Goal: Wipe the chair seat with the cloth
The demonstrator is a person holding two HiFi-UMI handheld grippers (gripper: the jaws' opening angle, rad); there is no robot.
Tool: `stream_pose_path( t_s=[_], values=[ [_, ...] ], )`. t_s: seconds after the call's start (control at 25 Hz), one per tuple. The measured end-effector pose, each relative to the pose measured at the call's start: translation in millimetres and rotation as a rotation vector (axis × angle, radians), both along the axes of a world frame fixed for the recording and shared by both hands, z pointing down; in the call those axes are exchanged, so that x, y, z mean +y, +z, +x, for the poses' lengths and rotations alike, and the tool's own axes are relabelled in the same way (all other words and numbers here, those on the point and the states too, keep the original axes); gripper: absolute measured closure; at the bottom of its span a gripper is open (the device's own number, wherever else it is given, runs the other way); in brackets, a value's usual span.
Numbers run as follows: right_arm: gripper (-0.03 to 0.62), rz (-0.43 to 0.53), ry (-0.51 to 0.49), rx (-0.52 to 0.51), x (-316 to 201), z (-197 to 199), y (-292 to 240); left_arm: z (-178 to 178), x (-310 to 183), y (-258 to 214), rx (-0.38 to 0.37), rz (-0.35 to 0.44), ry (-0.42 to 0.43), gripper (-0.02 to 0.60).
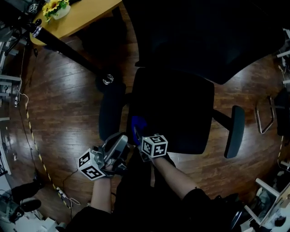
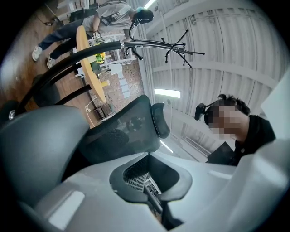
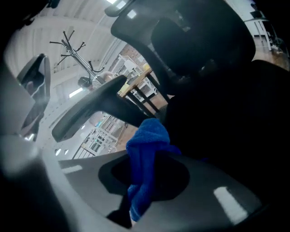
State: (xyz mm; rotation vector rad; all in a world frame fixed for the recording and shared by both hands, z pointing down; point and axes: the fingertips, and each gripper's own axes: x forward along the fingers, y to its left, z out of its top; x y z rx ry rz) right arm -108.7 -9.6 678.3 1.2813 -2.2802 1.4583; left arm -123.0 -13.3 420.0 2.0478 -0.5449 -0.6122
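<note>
- My right tool [image 3: 136, 206], nearest the camera, has its jaws clamped on a bunched blue cloth [image 3: 147, 145], which spills up and out between them.
- My left tool [image 1: 118, 146] hangs just beside it, off the seat and below the chair's left armrest [image 1: 111, 111]. Its jaws are drawn together with nothing between them.
- The cloth meets the chair seat [image 1: 181, 106] at its front left corner, so the wipe looks to be at that near edge.
- The black seat stretches away toward the backrest [image 1: 204, 36]. No smear, dust line or damp track shows on it, so I cannot tell how much has been covered. I judge that most of the surface, middle and far side, is left to do.
- The right armrest [image 1: 235, 131] stands clear of the work.
- Beyond, a wooden bench [image 1: 88, 13] with yellow flowers [image 1: 55, 6] plays no part.
</note>
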Motion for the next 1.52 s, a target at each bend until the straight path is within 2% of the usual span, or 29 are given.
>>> stream_pose_path(
  t_s=[0.12, 0.2, 0.32, 0.44, 0.56, 0.84, 1.2, 1.32, 1.52],
  values=[
    [0.533, -0.044, -0.063, -0.032, 20, -34, 17, -8, 6, 4, -0.014, -0.006, -0.007, 0.589],
    [0.532, -0.077, -0.084, -0.004, 31, -39, 38, -13, 6, 7, -0.015, -0.013, -0.01, 0.589],
    [0.532, -0.068, -0.098, 0.024, 36, -26, 55, -15, 3, 9, -0.011, -0.015, -0.004, 0.589],
    [0.533, -0.071, -0.05, 0.032, 36, -3, 59, -10, 2, 11, -0.013, -0.015, 0.018, 0.589],
    [0.533, -0.098, 0.039, 0.049, 43, 36, 66, 2, 3, 10, -0.004, -0.008, 0.049, 0.589],
    [0.533, -0.142, 0.243, 0.15, 61, 159, 79, 39, -9, 11, 0.02, 0.004, 0.154, 0.589],
    [0.533, -0.149, 0.468, 0.315, 116, 326, 60, 105, -6, -2, 0.063, 0.027, 0.274, 0.589],
    [0.533, -0.131, 0.533, 0.321, 126, 351, 53, 112, -2, -2, 0.064, 0.026, 0.291, 0.589],
    [0.533, -0.137, 0.582, 0.294, 121, 354, 58, 111, -4, -3, 0.051, 0.028, 0.282, 0.589]
  ],
)
